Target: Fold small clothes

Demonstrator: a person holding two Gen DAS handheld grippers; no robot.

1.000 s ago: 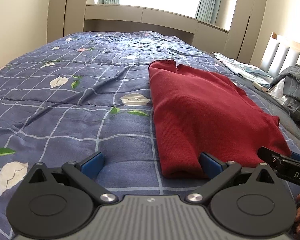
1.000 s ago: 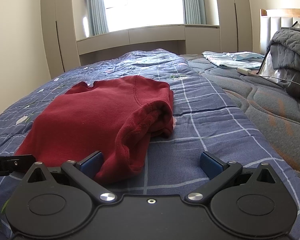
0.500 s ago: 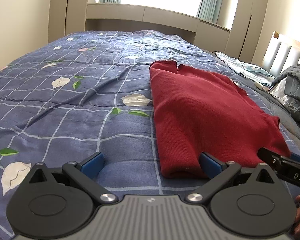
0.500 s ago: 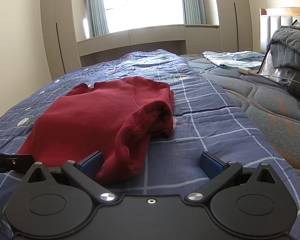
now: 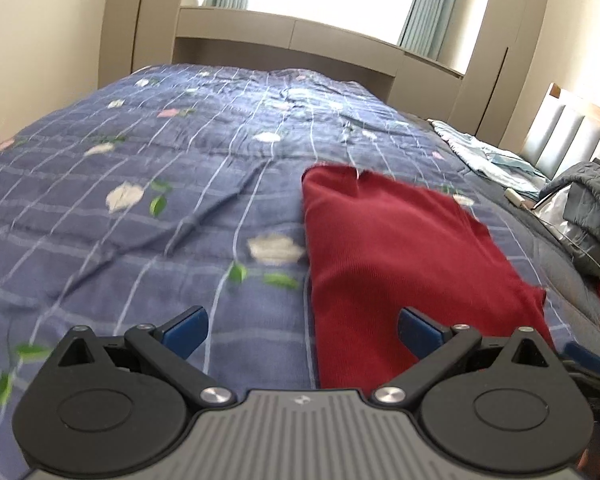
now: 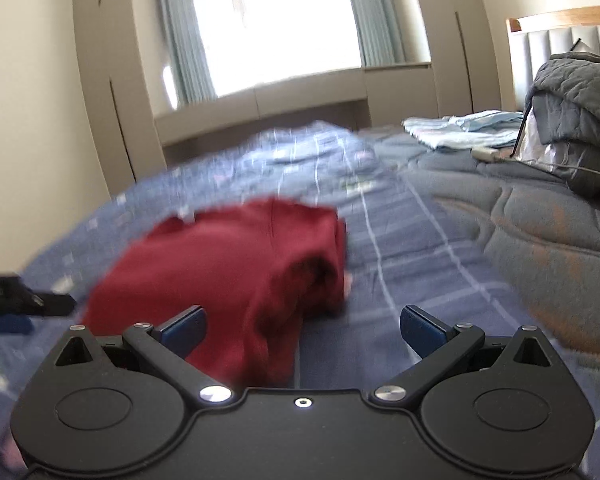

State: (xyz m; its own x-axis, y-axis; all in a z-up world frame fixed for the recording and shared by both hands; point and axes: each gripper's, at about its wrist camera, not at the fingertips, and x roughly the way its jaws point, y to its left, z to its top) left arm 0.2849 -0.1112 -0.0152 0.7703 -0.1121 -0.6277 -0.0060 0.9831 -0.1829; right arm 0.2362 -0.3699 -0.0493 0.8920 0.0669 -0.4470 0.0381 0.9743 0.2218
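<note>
A dark red sweater (image 5: 404, 256) lies folded into a long rectangle on the blue checked quilt (image 5: 180, 208). My left gripper (image 5: 303, 330) is open above the sweater's near left corner, with nothing between its blue pads. In the right wrist view the same sweater (image 6: 228, 268) shows its bunched right edge, blurred by motion. My right gripper (image 6: 302, 330) is open too, over the sweater's near right corner, empty. The tip of the left gripper (image 6: 16, 304) shows at the far left of that view.
A grey quilted blanket (image 6: 572, 112) is piled at the right by the padded headboard (image 5: 568, 140). Light blue folded clothes (image 6: 460, 130) and a white cable adapter (image 6: 486, 153) lie beyond. A grey mattress pad (image 6: 540, 248) borders the quilt. Cabinets and a bright window stand behind.
Both grippers have risen and drawn back from the sweater, so both views now tilt upward and blur. The sweater stays put on the quilt; both grippers remain open.
</note>
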